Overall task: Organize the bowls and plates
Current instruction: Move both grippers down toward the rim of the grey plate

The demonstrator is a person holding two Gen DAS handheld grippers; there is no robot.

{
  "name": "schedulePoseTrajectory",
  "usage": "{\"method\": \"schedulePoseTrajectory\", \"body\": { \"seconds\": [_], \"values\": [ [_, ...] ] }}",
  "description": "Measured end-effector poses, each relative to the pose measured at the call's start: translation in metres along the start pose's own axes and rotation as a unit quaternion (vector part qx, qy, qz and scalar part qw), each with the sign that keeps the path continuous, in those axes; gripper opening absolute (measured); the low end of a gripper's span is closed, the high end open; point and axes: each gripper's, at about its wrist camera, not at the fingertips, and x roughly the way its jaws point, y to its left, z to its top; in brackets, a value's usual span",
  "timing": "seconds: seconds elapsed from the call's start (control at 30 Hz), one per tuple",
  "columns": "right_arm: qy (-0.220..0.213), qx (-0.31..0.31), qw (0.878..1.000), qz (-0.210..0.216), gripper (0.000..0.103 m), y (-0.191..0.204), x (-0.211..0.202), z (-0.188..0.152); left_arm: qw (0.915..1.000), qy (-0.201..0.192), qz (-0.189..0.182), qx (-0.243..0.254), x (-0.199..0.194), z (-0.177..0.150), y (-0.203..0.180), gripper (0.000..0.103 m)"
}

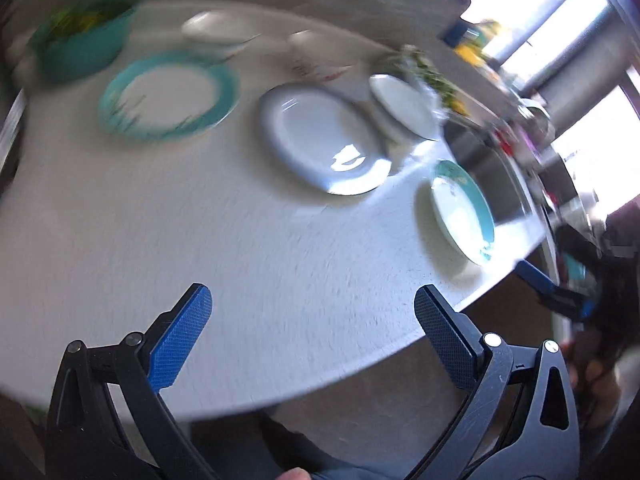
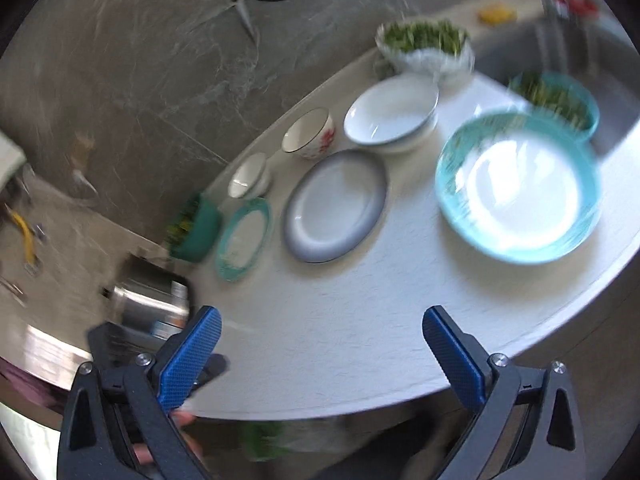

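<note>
Left wrist view shows the left gripper point(image 1: 312, 300) with its blue-padded fingers point(image 1: 182, 338) spread wide and holding nothing, hovering over the near part of the white worktop point(image 1: 200, 240). Beyond it lie a teal-rimmed plate point(image 1: 168, 94), a grey-rimmed plate point(image 1: 324, 138) in the middle, and a second teal-rimmed plate point(image 1: 462, 210) near the right edge beside the sink point(image 1: 488, 168). Behind the grey-rimmed plate sit stacked white bowls point(image 1: 402, 108), and a teal bowl of greens point(image 1: 80, 40) stands at the far left; motion blur softens everything. In the right wrist view the right gripper point(image 2: 322, 320) is likewise spread wide and empty above the worktop edge. A small white bowl point(image 2: 250, 176) and a flower-patterned bowl point(image 2: 310, 132) stand behind the plates there, well apart from the fingers, and a white bowl of chopped greens point(image 2: 424, 46) sits at the back.
</note>
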Motion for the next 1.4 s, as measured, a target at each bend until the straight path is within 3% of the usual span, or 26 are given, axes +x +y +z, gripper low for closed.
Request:
{"method": "schedulePoseTrajectory", "body": {
  "seconds": [0.03,0.13,0.2,0.27,0.4,0.5,0.63,0.7,0.8,0.93,1.03,1.13,1.3,1.4],
  "values": [
    [-0.002,0.009,1.000,0.015,0.103,-0.002,0.005,0.001,0.9998,0.008,-0.007,0.018,0.007,0.004,-0.001,0.103],
    [-0.007,0.050,0.996,0.073,0.103,-0.011,0.025,0.006,0.9947,0.087,-0.042,0.036,0.038,0.032,0.001,0.102],
    [-0.003,0.078,0.992,0.101,0.103,-0.014,0.045,0.012,0.9961,0.081,-0.034,0.016,0.049,0.058,0.016,0.101],
    [0.000,0.098,0.988,0.115,0.103,-0.017,0.066,0.017,0.9962,0.072,-0.048,0.005,0.060,0.091,0.032,0.101],
    [-0.013,0.144,0.983,0.114,0.097,-0.024,0.094,0.026,0.9946,0.076,-0.048,0.052,0.084,0.150,0.034,0.101],
    [-0.027,0.152,0.983,0.094,0.092,-0.027,0.105,0.035,0.9881,0.092,-0.053,0.111,0.111,0.186,0.026,0.101],
    [-0.041,0.173,0.981,0.073,0.092,-0.041,0.118,0.039,0.9719,0.131,-0.076,0.180,0.148,0.233,0.009,0.101],
    [-0.041,0.188,0.979,0.069,0.091,-0.050,0.126,0.039,0.9600,0.165,-0.098,0.204,0.166,0.250,0.005,0.101],
    [-0.039,0.205,0.975,0.069,0.087,-0.063,0.136,0.040,0.9504,0.188,-0.107,0.224,0.184,0.265,0.002,0.101],
    [-0.037,0.216,0.973,0.076,0.077,-0.073,0.146,0.044,0.9367,0.218,-0.093,0.257,0.214,0.288,-0.002,0.099],
    [-0.034,0.215,0.973,0.081,0.073,-0.078,0.152,0.046,0.9226,0.257,-0.103,0.269,0.227,0.294,0.007,0.098],
    [-0.032,0.221,0.971,0.086,0.072,-0.082,0.155,0.044,0.9136,0.283,-0.122,0.266,0.238,0.297,0.017,0.096],
    [-0.023,0.219,0.971,0.095,0.071,-0.085,0.162,0.047,0.9085,0.293,-0.165,0.248,0.246,0.303,0.027,0.092],
    [-0.022,0.217,0.971,0.094,0.069,-0.084,0.166,0.051,0.9058,0.300,-0.171,0.246,0.245,0.303,0.032,0.092]
  ]
}}
